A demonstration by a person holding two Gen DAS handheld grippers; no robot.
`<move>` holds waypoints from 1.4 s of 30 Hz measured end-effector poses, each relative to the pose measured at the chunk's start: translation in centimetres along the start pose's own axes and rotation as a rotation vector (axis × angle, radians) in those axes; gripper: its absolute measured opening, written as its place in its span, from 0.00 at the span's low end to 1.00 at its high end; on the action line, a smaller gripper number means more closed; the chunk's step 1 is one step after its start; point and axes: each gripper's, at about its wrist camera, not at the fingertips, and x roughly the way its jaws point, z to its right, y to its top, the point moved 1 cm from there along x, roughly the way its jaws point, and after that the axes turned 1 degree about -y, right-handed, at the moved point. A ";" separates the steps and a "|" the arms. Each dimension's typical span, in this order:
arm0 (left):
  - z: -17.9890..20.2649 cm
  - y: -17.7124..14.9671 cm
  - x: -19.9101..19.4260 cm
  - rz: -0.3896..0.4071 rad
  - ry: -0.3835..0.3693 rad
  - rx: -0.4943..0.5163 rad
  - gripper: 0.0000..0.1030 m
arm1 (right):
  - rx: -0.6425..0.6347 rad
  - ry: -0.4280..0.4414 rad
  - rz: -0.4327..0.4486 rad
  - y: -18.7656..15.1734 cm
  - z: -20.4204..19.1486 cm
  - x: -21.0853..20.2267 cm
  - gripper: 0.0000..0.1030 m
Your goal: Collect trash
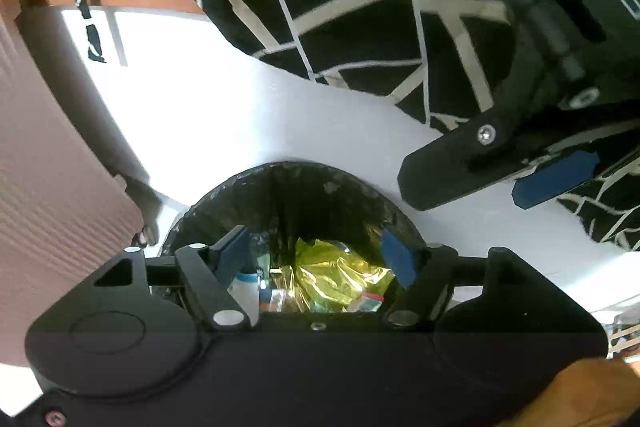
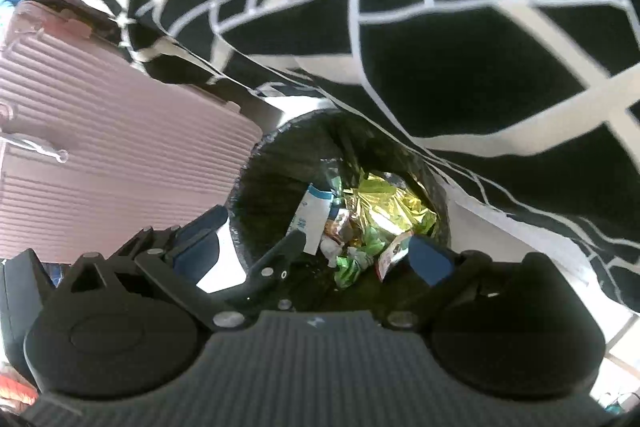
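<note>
Both the left gripper [image 1: 316,255] and right gripper [image 2: 316,251] hang over the black-lined trash bin [image 2: 256,195], jaws apart and empty, above the gold foil wrapper [image 1: 340,271].

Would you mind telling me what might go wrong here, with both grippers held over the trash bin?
1. The right gripper and left gripper crowd the trash bin; they may collide.
2. The patterned blanket overhangs the rim and could snag.
3. The gold foil sits high; added trash might spill.
</note>
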 end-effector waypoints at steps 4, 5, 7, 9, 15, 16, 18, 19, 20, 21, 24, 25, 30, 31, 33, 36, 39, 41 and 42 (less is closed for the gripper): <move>0.5 1.4 -3.1 -0.017 0.027 -0.042 0.73 | -0.030 0.036 0.043 -0.1 -0.5 -2.9 1.00; 1.0 1.8 -4.0 -0.018 0.038 -0.052 0.73 | -0.040 0.048 0.056 -0.2 -0.5 -3.8 1.00; 1.9 2.5 -5.9 -0.021 0.060 -0.072 0.73 | -0.057 0.071 0.082 -0.4 -0.4 -5.6 1.00; 3.2 3.2 -7.9 -0.016 0.087 -0.087 0.74 | -0.076 0.098 0.113 -0.7 -0.1 -7.8 1.00; 7.4 5.7 -15.1 0.022 0.175 -0.135 0.78 | -0.116 0.146 0.216 -1.3 1.5 -15.7 0.98; 8.0 6.3 -16.4 0.035 0.173 -0.143 0.79 | -0.122 0.144 0.239 -1.3 1.8 -17.2 0.98; 9.2 7.6 -18.7 0.057 0.158 -0.151 0.80 | -0.123 0.127 0.285 -1.1 2.3 -19.6 0.97; 9.7 8.3 -19.7 0.065 0.149 -0.149 0.81 | -0.117 0.116 0.311 -1.0 2.6 -20.8 0.97; 10.3 9.1 -20.7 0.072 0.141 -0.143 0.81 | -0.106 0.105 0.337 -0.8 2.9 -22.0 0.96; 10.8 10.0 -21.6 0.080 0.133 -0.133 0.83 | -0.091 0.091 0.371 -0.5 3.1 -23.3 0.95; 12.0 13.0 -23.6 0.125 0.076 -0.089 0.85 | -0.041 0.033 0.456 0.2 3.8 -26.4 0.95; 12.4 14.1 -24.0 0.144 0.043 -0.070 0.86 | -0.021 0.015 0.481 0.4 4.0 -27.5 0.94; 14.5 19.2 -24.7 0.228 -0.042 -0.010 0.88 | 0.014 -0.104 0.599 1.5 5.9 -31.8 0.93; 15.0 20.1 -24.5 0.238 -0.054 -0.006 0.89 | 0.021 -0.132 0.615 1.9 6.4 -32.4 0.92; 16.0 21.8 -24.0 0.242 -0.078 -0.003 0.90 | 0.026 -0.179 0.640 2.7 7.5 -33.1 0.91; 17.2 24.2 -22.1 0.233 -0.106 -0.011 0.92 | 0.035 -0.252 0.669 4.7 9.6 -33.2 0.89; 18.3 26.4 -19.4 0.220 -0.095 -0.025 0.92 | 0.048 -0.291 0.696 6.9 12.0 -33.0 0.86; 19.2 27.9 -17.1 0.222 -0.072 -0.022 0.92 | 0.041 -0.318 0.716 9.2 13.8 -32.1 0.85; 19.8 28.7 -15.7 0.223 -0.055 -0.011 0.92 | 0.035 -0.324 0.721 10.3 14.7 -31.7 0.83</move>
